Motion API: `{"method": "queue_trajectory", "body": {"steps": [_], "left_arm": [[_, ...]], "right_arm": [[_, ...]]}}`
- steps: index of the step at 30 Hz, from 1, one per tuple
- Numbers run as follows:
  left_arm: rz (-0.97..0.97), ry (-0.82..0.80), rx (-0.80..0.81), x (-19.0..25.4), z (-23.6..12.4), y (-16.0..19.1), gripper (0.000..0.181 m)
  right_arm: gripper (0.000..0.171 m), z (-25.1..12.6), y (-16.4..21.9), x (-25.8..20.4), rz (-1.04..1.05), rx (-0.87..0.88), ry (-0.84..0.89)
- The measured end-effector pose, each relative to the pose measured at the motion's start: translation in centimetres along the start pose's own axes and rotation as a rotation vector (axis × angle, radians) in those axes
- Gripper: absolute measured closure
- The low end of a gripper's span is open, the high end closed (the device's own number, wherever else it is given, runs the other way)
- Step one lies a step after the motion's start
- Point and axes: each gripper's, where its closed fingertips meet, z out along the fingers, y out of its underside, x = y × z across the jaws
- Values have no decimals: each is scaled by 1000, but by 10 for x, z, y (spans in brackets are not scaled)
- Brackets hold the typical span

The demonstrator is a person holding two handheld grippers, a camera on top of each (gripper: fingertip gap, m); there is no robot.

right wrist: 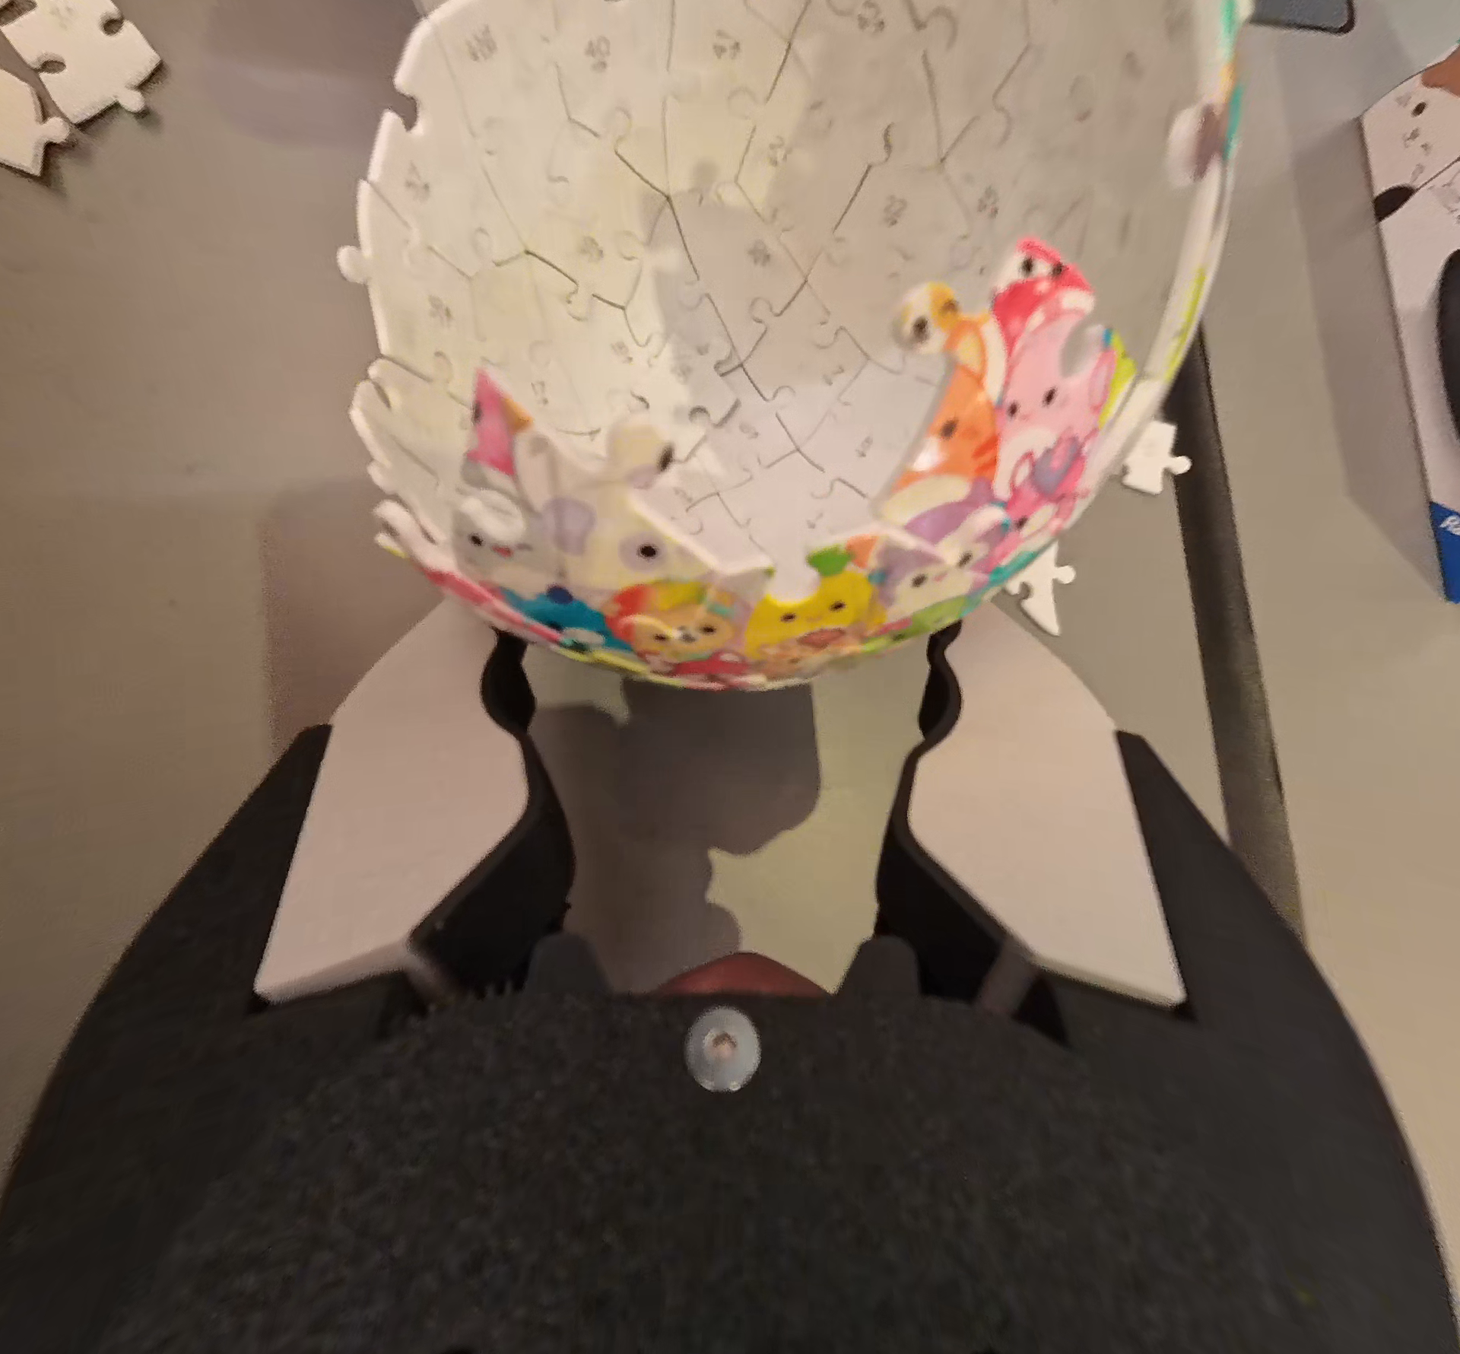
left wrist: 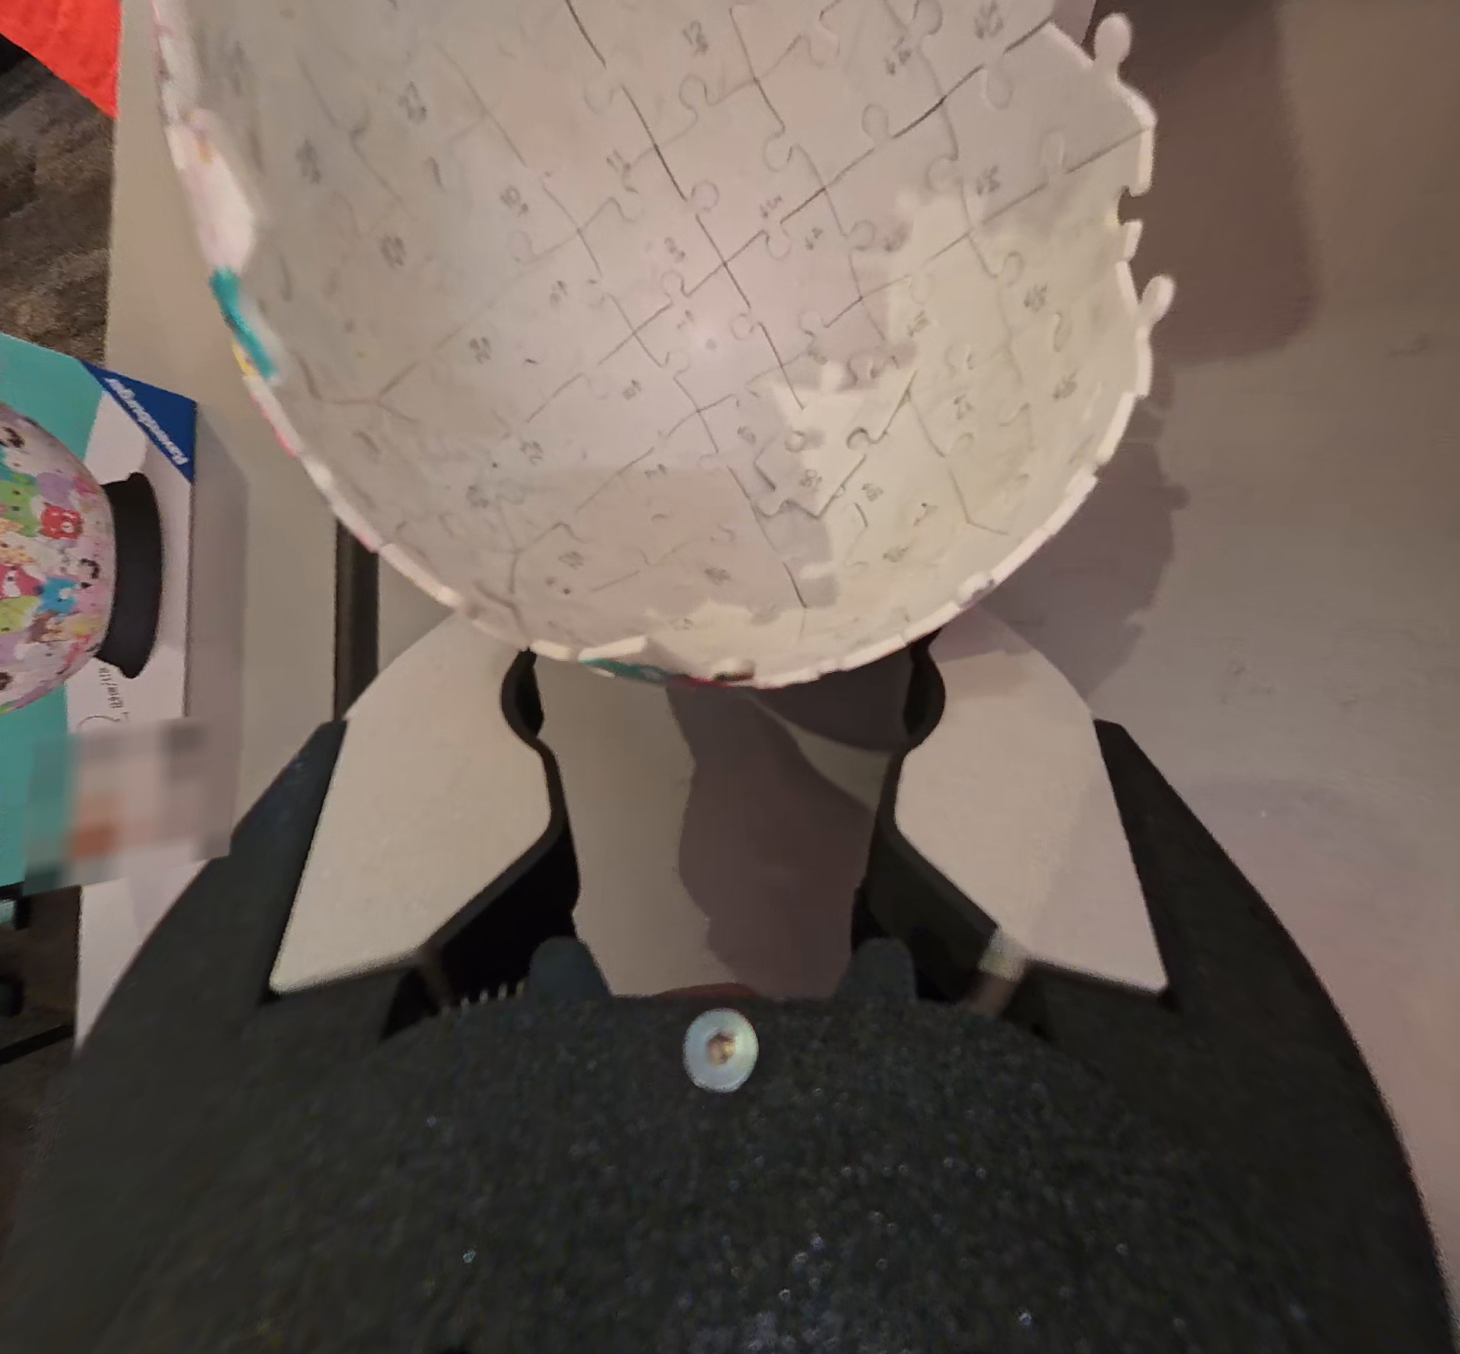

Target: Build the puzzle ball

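Left wrist view – numbered puzzle ball [left wrist: 671, 273] pieces – blurred.

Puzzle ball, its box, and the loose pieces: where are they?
Puzzle ball [right wrist: 711, 249]: right wrist view, white inner surface.
Box [left wrist: 118, 605]: left wrist view, printed front face.
Loose pieces [right wrist: 75, 51]: right wrist view, white back of one piece.

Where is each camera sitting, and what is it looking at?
Left wrist view: sits on the left gripper, looking along its jaws into the puzzle ball's white inside.
Right wrist view: sits on the right gripper, looking along its jaws at another open shell with colourful edges.
Shared: the grey table and puzzle box.
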Motion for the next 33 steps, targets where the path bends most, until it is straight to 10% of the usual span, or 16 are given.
{"method": "queue_trajectory", "body": {"steps": [33], "left_arm": [[148, -293, -116, -23, -5, -2, 93]], "right_arm": [[75, -5, 2, 39, -364, -110, 266]]}}
